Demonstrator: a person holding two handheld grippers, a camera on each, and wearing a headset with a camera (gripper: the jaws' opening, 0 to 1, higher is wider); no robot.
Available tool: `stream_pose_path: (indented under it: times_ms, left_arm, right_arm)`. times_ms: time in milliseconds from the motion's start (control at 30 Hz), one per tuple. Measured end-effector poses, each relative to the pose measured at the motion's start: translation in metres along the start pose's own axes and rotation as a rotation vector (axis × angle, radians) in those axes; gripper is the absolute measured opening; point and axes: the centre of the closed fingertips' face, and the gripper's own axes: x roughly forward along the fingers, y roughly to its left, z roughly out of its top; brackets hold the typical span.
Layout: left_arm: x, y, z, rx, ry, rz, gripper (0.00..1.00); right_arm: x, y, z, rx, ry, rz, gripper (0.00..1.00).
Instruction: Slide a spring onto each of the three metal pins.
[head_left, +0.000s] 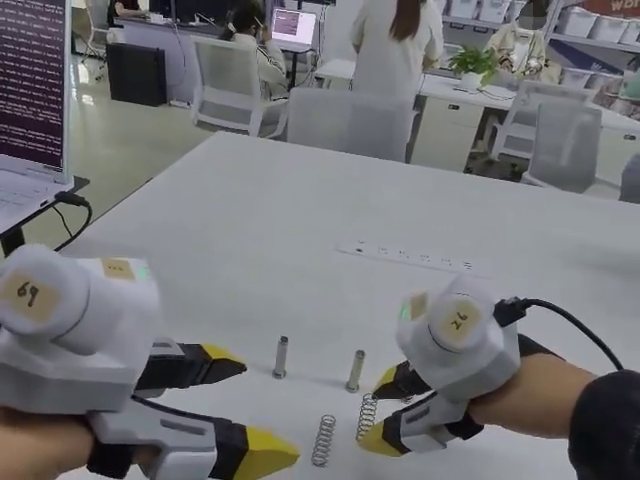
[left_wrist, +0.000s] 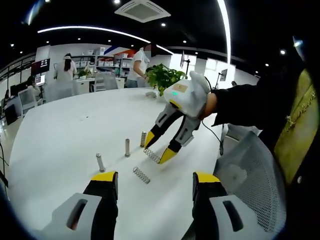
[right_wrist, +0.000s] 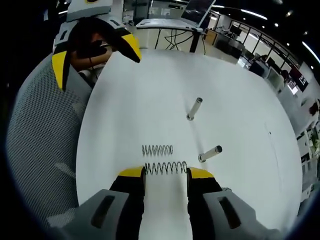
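Note:
Two bare metal pins (head_left: 281, 357) (head_left: 356, 370) stand upright on the white table (head_left: 300, 220). In the left gripper view a third pin (left_wrist: 143, 139) seems to carry coils, close to the right gripper's tip. One spring (head_left: 367, 415) (right_wrist: 166, 168) lies between the tips of my right gripper (head_left: 380, 412) (right_wrist: 166, 175), its ends at or near the yellow pads, and the jaws are a spring's length apart. A second spring (head_left: 323, 440) (right_wrist: 157, 149) (left_wrist: 141, 174) lies loose beside it. My left gripper (head_left: 250, 410) (left_wrist: 155, 180) is open and empty at the near left.
A white power strip (head_left: 405, 257) lies on the table beyond the pins. A laptop (head_left: 30, 110) stands at the left edge. Chairs (head_left: 345, 120), desks and people fill the room behind. A mesh chair (right_wrist: 45, 150) sits at the table's near edge.

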Motion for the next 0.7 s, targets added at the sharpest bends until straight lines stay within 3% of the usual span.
stream_pose_path:
  times_ms: [167,367,467,600,700]
  left_arm:
    - [0.008,0.002,0.008,-0.040,-0.012,-0.026,0.54]
    - [0.019,0.001,0.018,-0.147,-0.037,-0.089,0.52]
    - [0.022,-0.001,0.026,-0.264,-0.070,-0.136,0.50]
    - [0.023,0.000,0.030,-0.371,-0.094,-0.169,0.47]
    - [0.024,0.004,0.027,-0.435,-0.092,-0.176,0.44]
  right_arm:
    - [-0.009,0.003,0.008,-0.022,-0.016,-0.004,0.30]
    - [-0.024,0.006,0.023,-0.063,-0.046,-0.016,0.30]
    - [-0.030,0.008,0.033,-0.087,-0.064,-0.024,0.30]
    - [-0.035,0.012,0.044,-0.117,-0.083,-0.028,0.30]
    - [-0.036,0.015,0.050,-0.132,-0.095,-0.029,0.30]
